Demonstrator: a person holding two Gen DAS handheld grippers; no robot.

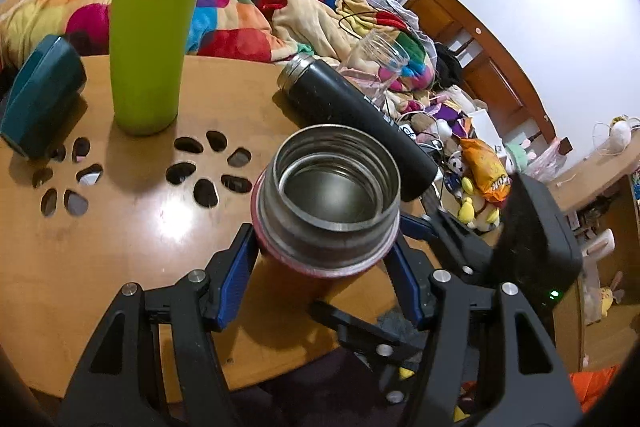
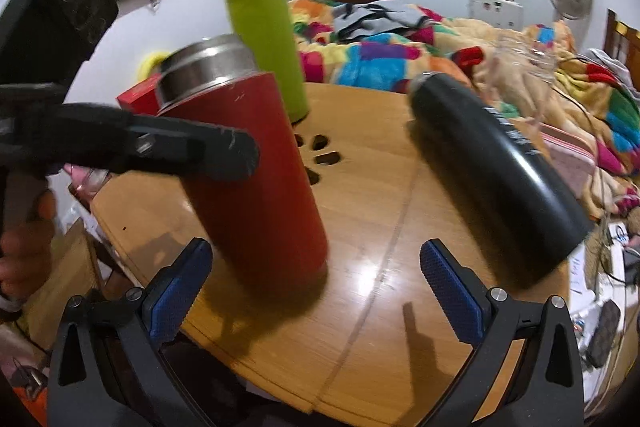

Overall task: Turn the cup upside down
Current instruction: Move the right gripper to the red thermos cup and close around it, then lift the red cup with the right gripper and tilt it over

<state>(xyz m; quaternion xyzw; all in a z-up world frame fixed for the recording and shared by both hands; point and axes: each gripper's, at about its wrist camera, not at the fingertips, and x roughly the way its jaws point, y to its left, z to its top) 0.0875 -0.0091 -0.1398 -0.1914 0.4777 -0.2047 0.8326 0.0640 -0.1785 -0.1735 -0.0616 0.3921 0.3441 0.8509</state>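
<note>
The cup is a red flask with a steel open mouth (image 1: 334, 187), upright on the round wooden table (image 1: 120, 247). My left gripper (image 1: 324, 267) is shut on its body just under the neck, blue pads on both sides. In the right wrist view the red cup (image 2: 256, 179) stands tilted a little, with the left gripper's finger (image 2: 192, 151) across it. My right gripper (image 2: 316, 283) is open and empty, low at the table's near edge, just in front of the cup's base.
A tall green bottle (image 1: 156, 27) stands behind. A black flask (image 1: 360, 115) lies on its side to the right, also in the right wrist view (image 2: 496, 171). A teal box (image 1: 40, 99) sits far left. A clear glass (image 1: 376, 59) stands beyond. The table has cut-out holes (image 1: 200, 163).
</note>
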